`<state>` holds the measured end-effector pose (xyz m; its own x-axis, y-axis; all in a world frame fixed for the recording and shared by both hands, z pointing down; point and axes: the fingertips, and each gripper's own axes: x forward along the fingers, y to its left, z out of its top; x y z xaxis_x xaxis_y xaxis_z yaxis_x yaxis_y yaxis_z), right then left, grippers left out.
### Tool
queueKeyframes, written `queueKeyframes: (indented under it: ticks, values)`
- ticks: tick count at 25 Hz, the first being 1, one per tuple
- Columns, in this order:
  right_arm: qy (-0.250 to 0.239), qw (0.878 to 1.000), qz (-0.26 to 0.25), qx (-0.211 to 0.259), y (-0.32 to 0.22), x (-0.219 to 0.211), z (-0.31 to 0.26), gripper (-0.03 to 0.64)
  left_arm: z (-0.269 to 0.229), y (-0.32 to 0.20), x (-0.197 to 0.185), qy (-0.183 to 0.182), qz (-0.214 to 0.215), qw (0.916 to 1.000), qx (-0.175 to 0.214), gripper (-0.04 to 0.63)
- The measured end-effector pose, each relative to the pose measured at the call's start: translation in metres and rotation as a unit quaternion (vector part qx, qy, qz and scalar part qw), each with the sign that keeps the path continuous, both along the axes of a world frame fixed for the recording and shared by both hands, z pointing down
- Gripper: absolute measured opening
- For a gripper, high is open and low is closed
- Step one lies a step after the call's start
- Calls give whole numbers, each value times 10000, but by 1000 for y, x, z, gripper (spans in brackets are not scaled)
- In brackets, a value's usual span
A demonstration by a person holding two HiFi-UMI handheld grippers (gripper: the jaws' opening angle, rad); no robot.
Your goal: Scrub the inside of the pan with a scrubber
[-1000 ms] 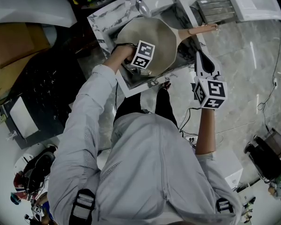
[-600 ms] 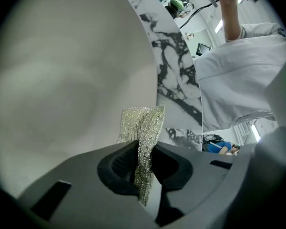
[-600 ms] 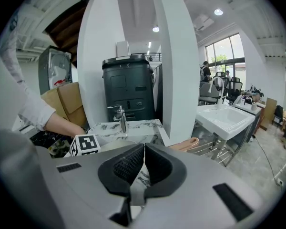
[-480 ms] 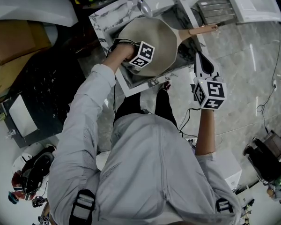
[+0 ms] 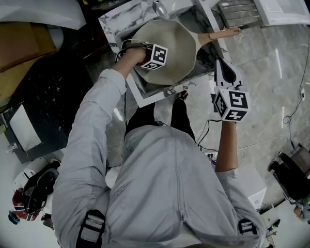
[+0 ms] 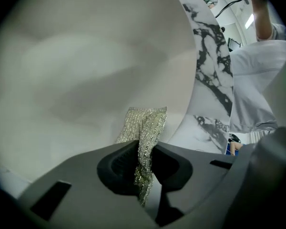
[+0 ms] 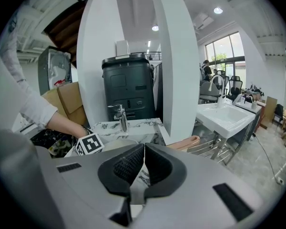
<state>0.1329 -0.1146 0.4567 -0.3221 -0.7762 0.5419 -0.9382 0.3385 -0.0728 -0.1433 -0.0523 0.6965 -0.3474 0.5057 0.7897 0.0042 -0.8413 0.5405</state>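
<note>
In pan (image 5: 182, 39), L claw (image 6: 144, 151) pinches scrubber (image 6: 146, 120); R claw (image 7: 144, 160) closed

A chrome faucet (image 5: 154, 1) stands on the marble counter (image 5: 115, 20) at the top centre of the head view. A brown cardboard box (image 5: 13, 45) sits at upper left. A white basin (image 7: 226, 116) lies at the right of the right gripper view, a dark cabinet (image 7: 128, 92) at its centre.

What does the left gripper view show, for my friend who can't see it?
The dark grey left gripper is shut on a shiny silver mesh scrubber, whose far end sits against the inside of a round pale beige pan that fills most of the picture. A white marble counter with dark veins shows at the right.
</note>
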Motion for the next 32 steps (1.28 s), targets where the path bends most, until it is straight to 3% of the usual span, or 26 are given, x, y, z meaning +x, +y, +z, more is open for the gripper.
queueKeyframes:
  ticks: [7,12,20,25,29,32]
  values:
    - [14,10000,47,-17,-1,4,1,35,14,-31,-6,-196,158,9962,830,60]
    - [13,10000,92,-27,-1,9,2,35,15,-59,-17,-388,467,9872,1478,60]
    - [14,9999,131,-72,2,15,6,35,21,-98,-11,-69,780,9624,2600,60]
    - [16,9999,121,-104,2,16,9,35,25,-119,2,217,860,9402,3288,60]
    - [20,9998,134,-122,2,17,11,35,29,-133,15,461,801,9268,3640,60]
    - [26,9997,163,-156,3,21,14,35,28,-145,27,654,949,9116,3946,60]
